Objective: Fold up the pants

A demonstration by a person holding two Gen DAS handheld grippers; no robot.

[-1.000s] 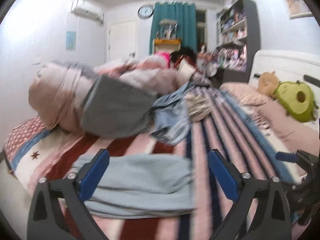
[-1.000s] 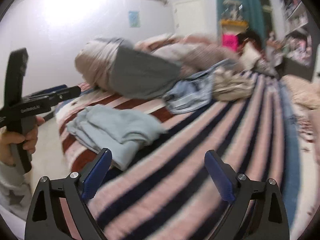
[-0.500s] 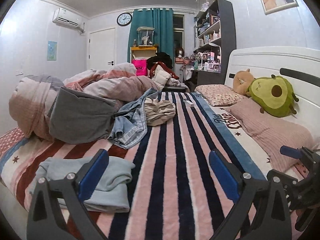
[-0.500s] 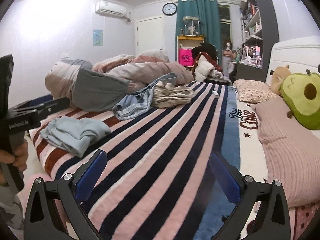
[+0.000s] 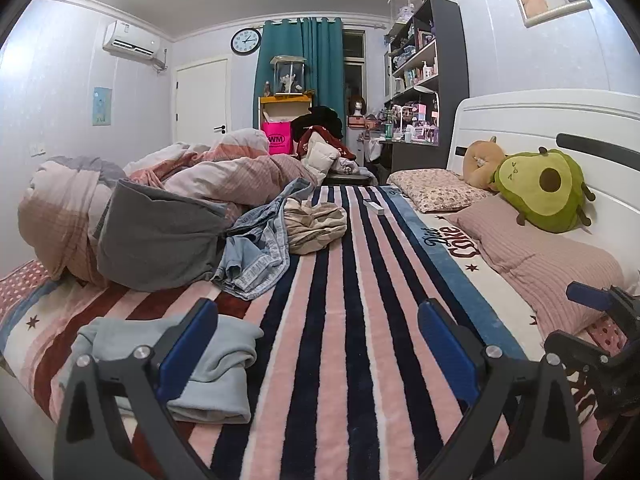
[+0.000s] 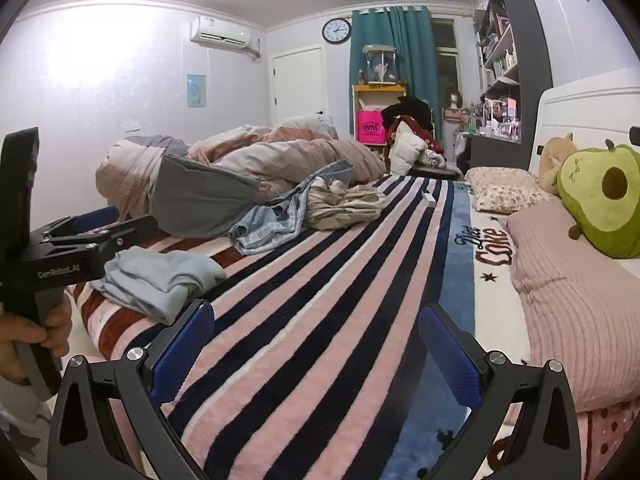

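Light blue pants lie folded in a small stack near the left front edge of the striped bed; in the right wrist view they lie left of centre. A crumpled pair of jeans and a beige garment lie further back; they also show in the right wrist view, jeans and beige garment. My left gripper is open and empty, hovering over the bed with its left finger above the blue pants. My right gripper is open and empty over the bare stripes.
A bunched duvet fills the back left of the bed. Pillows and an avocado plush lie along the headboard on the right. A small white object lies on the stripes. The left gripper's body shows at the left.
Both grippers have drawn back and swung right from the blue pants, which now lie at the lower left instead of between the left fingers. Both stay open.
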